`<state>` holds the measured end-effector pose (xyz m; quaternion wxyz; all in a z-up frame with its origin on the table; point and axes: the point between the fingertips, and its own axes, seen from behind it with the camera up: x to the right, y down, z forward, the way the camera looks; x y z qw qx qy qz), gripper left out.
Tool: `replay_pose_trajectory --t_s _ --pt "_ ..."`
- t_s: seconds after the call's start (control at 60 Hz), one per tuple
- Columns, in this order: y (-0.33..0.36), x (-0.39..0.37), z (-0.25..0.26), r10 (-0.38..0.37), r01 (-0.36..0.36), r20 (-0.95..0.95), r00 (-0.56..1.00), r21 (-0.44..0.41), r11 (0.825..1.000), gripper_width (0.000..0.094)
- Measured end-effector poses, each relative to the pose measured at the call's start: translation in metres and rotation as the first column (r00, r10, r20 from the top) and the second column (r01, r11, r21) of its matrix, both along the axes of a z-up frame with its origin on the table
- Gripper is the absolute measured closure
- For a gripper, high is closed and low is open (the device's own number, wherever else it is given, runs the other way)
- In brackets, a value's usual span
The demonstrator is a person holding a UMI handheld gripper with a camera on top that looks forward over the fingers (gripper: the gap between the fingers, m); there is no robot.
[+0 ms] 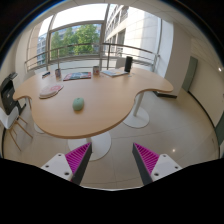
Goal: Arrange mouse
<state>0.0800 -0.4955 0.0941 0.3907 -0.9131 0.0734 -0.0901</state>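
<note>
A small greenish mouse (78, 103) lies on the left part of a curved light-wood table (105, 100), far beyond my fingers. My gripper (112, 160) is held back from the table, above the floor, with its two fingers wide apart and nothing between them. The magenta pads (79, 156) show on the inner faces of the fingers.
On the table's far side lie papers or a pad (51, 89), a dark flat item (78, 74) and a laptop-like object (115, 70). A chair (12, 108) stands at the left. White table pedestals (138, 116) stand below. Large windows (76, 40) are behind.
</note>
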Motion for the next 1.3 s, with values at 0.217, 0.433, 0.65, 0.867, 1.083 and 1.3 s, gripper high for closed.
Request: replay_pose_trajectory --t_s 0.217,0.433,0.65,0.867,1.083,1.3 --pt "0.082 -0.085 -0.037 0.122 -0.121 -0.033 0.992 0.018 0.992 0.01" --pt "0.207 -0.121 -0.07 0.154 -0.151 -0.065 0.986 0.048 0.987 0.0099" --pt "0.301 -0.124 -0.104 0.168 -0.166 -0.07 0.983 0.031 0.986 0.0147" --pt "0.324 -0.13 -0.107 0.195 -0.192 -0.069 0.978 0.048 0.98 0.0444" --pt "0.327 -0.132 -0.11 0.186 -0.183 -0.08 0.979 0.043 0.982 0.055" --pt "0.363 -0.119 -0.037 0.088 -0.081 -0.051 0.995 0.138 0.987 0.055"
